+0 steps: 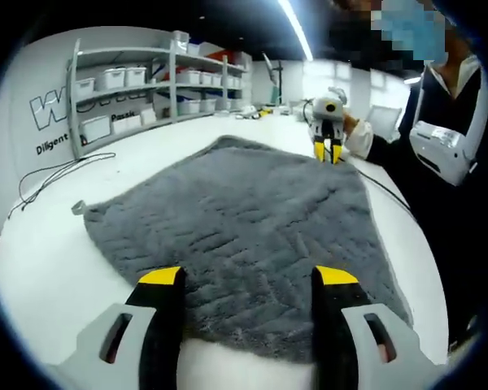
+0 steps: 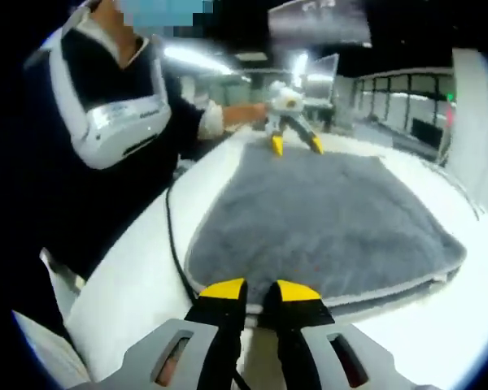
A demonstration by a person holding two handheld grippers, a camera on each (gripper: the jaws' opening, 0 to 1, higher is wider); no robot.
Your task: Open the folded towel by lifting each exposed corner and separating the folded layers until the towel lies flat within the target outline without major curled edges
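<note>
In the left gripper view the grey towel (image 1: 244,236) lies spread on the white surface (image 1: 49,260), its near edge just under the left tongs (image 1: 248,276), whose yellow-tipped jaws stand wide apart with nothing between them; the right tongs (image 1: 328,150) sit at the far edge, and shelves with bins (image 1: 146,89) line the wall beyond. In the right gripper view the right tongs (image 2: 260,291) are nearly shut, a narrow gap left, over the towel's (image 2: 325,219) near edge, where a second layer seems to show; whether they pinch cloth I cannot tell. The left tongs (image 2: 295,145) stand spread at the far side. A black cable (image 2: 175,244) runs beside the towel. A lift from here could catch both layers, or snag that cable, and drag the towel askew.
</note>
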